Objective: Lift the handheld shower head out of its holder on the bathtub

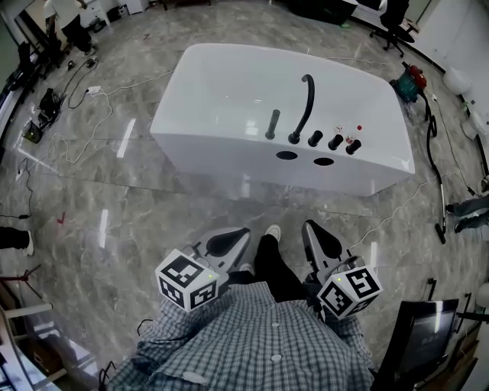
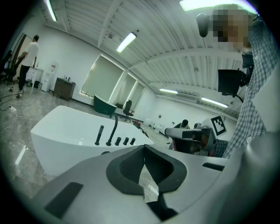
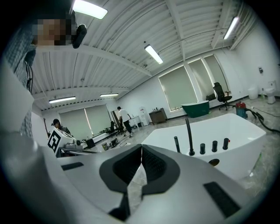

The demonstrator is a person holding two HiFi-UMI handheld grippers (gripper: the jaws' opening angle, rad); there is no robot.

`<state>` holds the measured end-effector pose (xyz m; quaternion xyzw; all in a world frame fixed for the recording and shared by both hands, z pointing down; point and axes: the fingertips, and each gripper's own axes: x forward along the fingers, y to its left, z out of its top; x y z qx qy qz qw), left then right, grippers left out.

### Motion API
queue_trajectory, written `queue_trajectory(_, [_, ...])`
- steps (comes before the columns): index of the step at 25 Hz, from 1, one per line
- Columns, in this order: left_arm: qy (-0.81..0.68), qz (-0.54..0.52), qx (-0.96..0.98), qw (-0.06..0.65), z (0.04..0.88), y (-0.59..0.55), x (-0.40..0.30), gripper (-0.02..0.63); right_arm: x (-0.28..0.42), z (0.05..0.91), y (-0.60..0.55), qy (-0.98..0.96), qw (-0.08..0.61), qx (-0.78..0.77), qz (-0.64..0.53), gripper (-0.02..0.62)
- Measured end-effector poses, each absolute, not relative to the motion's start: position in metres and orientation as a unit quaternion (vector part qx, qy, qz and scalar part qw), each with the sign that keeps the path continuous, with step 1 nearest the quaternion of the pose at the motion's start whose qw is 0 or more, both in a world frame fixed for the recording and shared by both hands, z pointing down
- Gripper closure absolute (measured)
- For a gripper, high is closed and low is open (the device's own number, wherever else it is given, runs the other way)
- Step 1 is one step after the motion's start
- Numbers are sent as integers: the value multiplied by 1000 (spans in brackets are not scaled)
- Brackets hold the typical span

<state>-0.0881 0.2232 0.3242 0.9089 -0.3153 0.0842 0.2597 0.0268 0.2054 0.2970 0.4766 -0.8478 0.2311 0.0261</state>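
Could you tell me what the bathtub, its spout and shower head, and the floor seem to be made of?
The bathtub is white and glossy, probably acrylic or enamel, going by the soft light reflections on it. The curved spout and the upright shower head are matte black with no glints, so likely coated metal. The floor is polished grey veined stone or stone-look tile, and lamps mirror in it.

I was in some big lab hall: tub (image 1: 229,149) parked on tiled floor (image 1: 137,221), cables (image 1: 114,92) everywhere, office chair (image 1: 395,19) nearby.
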Motion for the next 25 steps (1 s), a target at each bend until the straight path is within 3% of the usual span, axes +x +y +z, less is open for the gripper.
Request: queue_trajectory(25, [-353, 93, 889, 278, 333, 73, -49, 597, 61, 319, 47, -860, 26, 436, 263, 580])
